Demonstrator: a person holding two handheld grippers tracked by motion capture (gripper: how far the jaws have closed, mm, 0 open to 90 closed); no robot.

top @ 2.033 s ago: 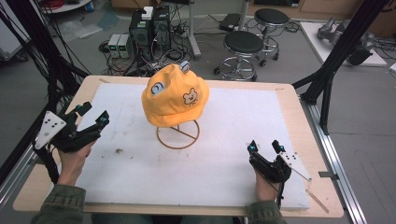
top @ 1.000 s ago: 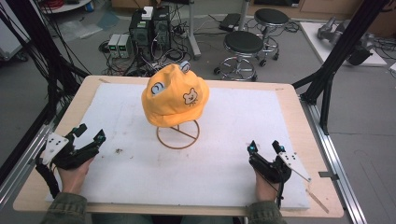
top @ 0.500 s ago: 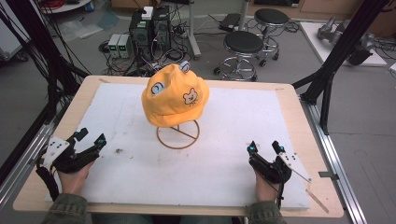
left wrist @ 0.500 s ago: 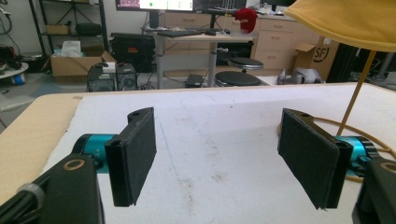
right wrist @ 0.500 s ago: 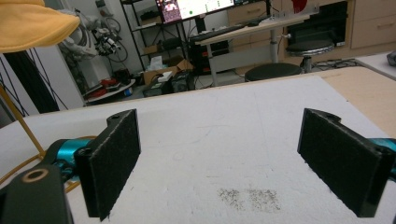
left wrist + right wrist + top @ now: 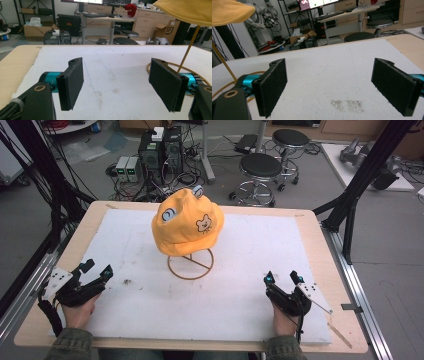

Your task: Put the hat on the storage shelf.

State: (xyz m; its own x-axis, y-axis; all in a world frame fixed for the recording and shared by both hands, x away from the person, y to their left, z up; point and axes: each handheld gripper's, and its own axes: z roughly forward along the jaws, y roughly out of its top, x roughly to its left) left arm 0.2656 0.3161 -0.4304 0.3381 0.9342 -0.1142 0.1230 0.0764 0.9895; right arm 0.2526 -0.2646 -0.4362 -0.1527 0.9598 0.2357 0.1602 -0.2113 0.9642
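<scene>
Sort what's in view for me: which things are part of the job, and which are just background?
Likely job items: orange hat, its wire stand, left claw and right claw, both open, white mat.

Just about: two stools, computer towers, black frame posts.

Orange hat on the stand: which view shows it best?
The high view: the whole orange hat shows there, bear print and eyes included, perched on its wire stand. The left gripper view catches just its brim edge at top right; the right gripper view shows a brim corner at top left.
</scene>
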